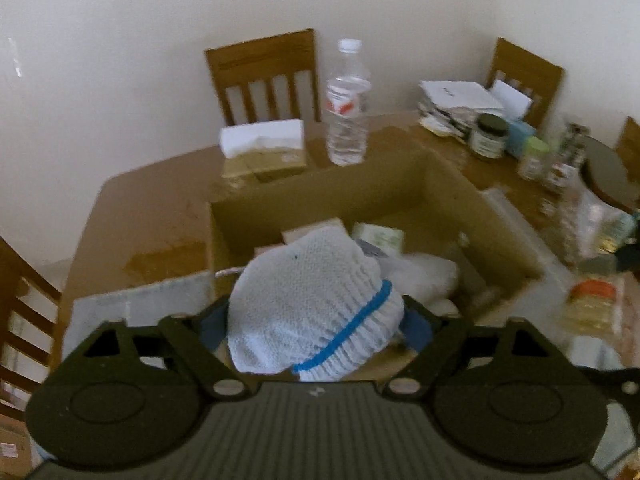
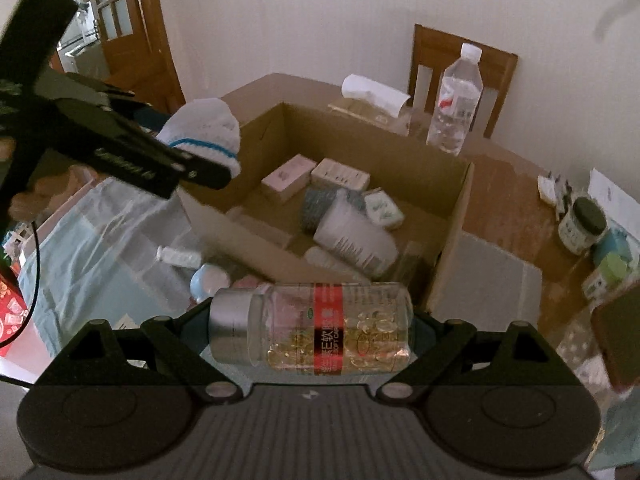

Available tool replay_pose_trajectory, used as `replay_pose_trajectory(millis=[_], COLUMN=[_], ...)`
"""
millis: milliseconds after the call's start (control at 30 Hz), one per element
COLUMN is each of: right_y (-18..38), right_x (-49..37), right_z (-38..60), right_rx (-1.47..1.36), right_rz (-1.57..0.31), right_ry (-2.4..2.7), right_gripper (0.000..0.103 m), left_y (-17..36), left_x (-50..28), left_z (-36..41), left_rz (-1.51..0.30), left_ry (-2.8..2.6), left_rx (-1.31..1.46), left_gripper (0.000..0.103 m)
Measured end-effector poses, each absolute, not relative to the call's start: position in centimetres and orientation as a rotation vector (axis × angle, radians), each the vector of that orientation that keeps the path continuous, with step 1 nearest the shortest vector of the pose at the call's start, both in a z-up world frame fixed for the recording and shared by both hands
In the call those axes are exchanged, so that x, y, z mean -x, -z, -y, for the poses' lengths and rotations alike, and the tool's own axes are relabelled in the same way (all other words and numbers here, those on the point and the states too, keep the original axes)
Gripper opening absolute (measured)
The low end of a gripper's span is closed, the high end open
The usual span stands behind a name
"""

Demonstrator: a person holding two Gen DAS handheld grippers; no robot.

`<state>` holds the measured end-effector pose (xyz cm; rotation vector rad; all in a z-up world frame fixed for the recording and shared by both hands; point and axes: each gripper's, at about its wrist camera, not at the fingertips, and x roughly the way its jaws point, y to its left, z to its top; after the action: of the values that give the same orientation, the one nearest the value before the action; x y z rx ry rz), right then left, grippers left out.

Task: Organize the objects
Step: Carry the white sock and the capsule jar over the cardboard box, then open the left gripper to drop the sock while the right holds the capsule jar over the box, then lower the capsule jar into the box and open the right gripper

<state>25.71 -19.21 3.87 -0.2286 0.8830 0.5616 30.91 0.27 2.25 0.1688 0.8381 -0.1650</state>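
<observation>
A white knitted sock with a blue stripe [image 1: 312, 300] sits between the fingers of my left gripper [image 1: 316, 314], over the near edge of an open cardboard box [image 1: 320, 184]. The jaws stand wide, with the blue pads beside the sock rather than squeezing it. In the right wrist view the same sock [image 2: 204, 128] hangs over the box's left corner by the left gripper's black finger [image 2: 160, 160]. My right gripper [image 2: 312, 320] is shut on a clear capsule bottle [image 2: 320, 328] with a silver cap and red label, held crosswise in front of the box [image 2: 400, 152].
Small cartons [image 2: 288, 176] and a white container [image 2: 352, 236] lie inside the box. Behind it on the brown table stand a water bottle [image 1: 347, 104] and a tissue box [image 1: 262, 148]. A black-lidded jar [image 1: 488, 136], papers [image 1: 460, 104] and small containers crowd the right side. Wooden chairs [image 1: 264, 76] ring the table.
</observation>
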Motion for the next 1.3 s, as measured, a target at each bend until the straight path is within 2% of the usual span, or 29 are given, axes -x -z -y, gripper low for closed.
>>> replay_pose_trajectory(millis=[33,300,700,1300], right_y=[-3.9,-4.0,-4.6,-2.6], right_x=[-25.9,-27.8,-30.3,-40.3], right_z=[19.2,19.0,18.1,17.2], right_rx=[0.229,0.235,0.253,0.305], right_rz=[-0.882,-0.882,-0.864,-0.862], right_ry=[-0.562,-0.573,-0.607,-0.598], right_gripper=[0.096,0.096,0.096,0.096], left_y=[-1.9,0.2,-0.1,2.1], left_x=[-31.2,-29.9,-26.3,-22.3], left_z=[-0.4,-2.1,-2.9,-2.8], left_rz=[-0.825,-0.885,-0.856,-0.908], left_ry=[0.149,0.124,0.049,-0.158], left_rx=[-0.172,-0.080,-0.027,0.091], left_gripper=[0.097,0.098,0.101,0.101])
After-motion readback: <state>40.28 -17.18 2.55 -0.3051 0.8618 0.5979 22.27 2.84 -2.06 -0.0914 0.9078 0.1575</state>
